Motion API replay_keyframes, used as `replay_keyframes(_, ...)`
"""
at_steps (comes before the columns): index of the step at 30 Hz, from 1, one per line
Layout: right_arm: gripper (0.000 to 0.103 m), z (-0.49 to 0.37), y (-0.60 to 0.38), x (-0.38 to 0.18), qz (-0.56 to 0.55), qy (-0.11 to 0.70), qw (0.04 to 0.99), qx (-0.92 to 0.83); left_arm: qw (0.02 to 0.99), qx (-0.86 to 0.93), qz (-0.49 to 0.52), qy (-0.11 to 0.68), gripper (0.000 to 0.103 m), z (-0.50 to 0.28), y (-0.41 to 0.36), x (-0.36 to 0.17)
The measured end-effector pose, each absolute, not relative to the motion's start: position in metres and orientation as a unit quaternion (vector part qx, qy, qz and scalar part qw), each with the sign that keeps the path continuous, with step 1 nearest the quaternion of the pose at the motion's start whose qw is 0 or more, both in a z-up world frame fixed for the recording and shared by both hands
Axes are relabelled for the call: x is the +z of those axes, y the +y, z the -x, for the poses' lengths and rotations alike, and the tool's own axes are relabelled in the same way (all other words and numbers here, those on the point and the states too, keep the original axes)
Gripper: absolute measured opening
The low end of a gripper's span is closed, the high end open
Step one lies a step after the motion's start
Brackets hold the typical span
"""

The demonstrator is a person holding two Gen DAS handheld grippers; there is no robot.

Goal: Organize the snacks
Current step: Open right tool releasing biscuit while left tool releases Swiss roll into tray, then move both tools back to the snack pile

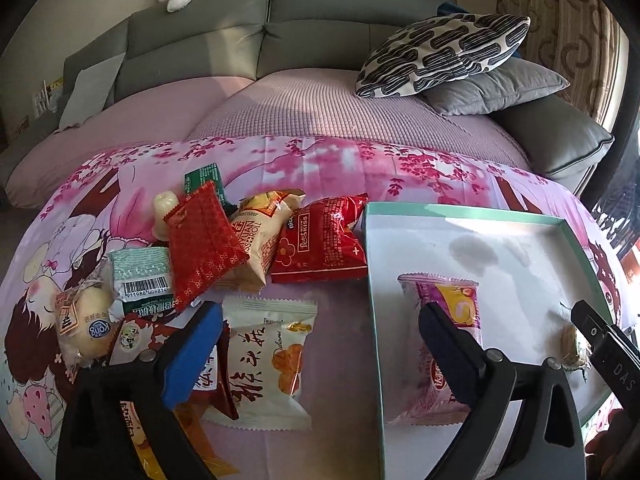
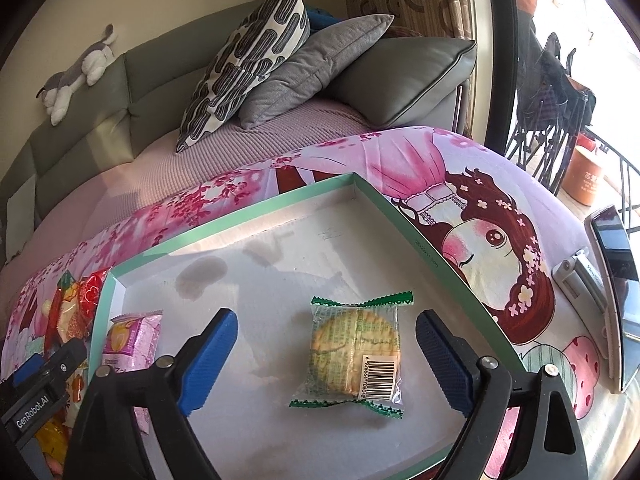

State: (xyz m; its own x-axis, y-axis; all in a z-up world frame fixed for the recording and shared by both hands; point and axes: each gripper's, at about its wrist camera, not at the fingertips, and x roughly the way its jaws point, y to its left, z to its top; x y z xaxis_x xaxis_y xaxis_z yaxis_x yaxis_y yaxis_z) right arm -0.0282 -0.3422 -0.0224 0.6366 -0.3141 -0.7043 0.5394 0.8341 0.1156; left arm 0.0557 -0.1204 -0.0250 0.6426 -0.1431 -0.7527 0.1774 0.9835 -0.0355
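Two snacks already lie in the mint-rimmed box (image 1: 472,216) in the left wrist view: a pink-wrapped cake (image 1: 448,312) near its left wall and a green-edged biscuit pack (image 1: 574,346), mostly hidden behind the right gripper's tip. The left gripper (image 1: 320,344) has its fingers spread wide and empty, straddling the box's left wall, which suggests it stands between box and pile. That unsorted pile sits on the cartoon-print cloth (image 1: 340,160) to the left: a white pastry packet (image 1: 268,360) nearest, a red Kiss packet (image 1: 320,244) and a red patterned sachet (image 1: 204,244) behind.

From the right wrist view, the right gripper (image 2: 326,354) is also wide and empty, with the biscuit pack (image 2: 354,354) lying flat on the box floor (image 2: 280,272) between the fingers but touching neither, probably just set down. The pink cake (image 2: 130,336) rests against the left wall, leaving room for more.
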Motion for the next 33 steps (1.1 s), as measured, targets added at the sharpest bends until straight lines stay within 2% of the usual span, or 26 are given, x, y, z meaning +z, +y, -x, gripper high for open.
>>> replay_keyframes(1, 0.103, 0.028, -0.342, -0.023, -0.160, 0.353, 0.890, -0.240, 0.906, -0.086, -0.022, 0.414, 0.100, -0.056, -0.120, -0.025)
replay_keyframes(18, 0.103, 0.016, -0.299, -0.005, -0.110, 0.340, 0.913, -0.195, 0.901, -0.058, -0.030, 0.429, 0.100, -0.053, -0.096, -0.016)
replay_keyframes(33, 0.103, -0.006, -0.216, 0.004, -0.096, 0.345, 0.932, -0.065, 0.910, 0.039, -0.018, 0.413, 0.100, -0.046, -0.022, 0.003)
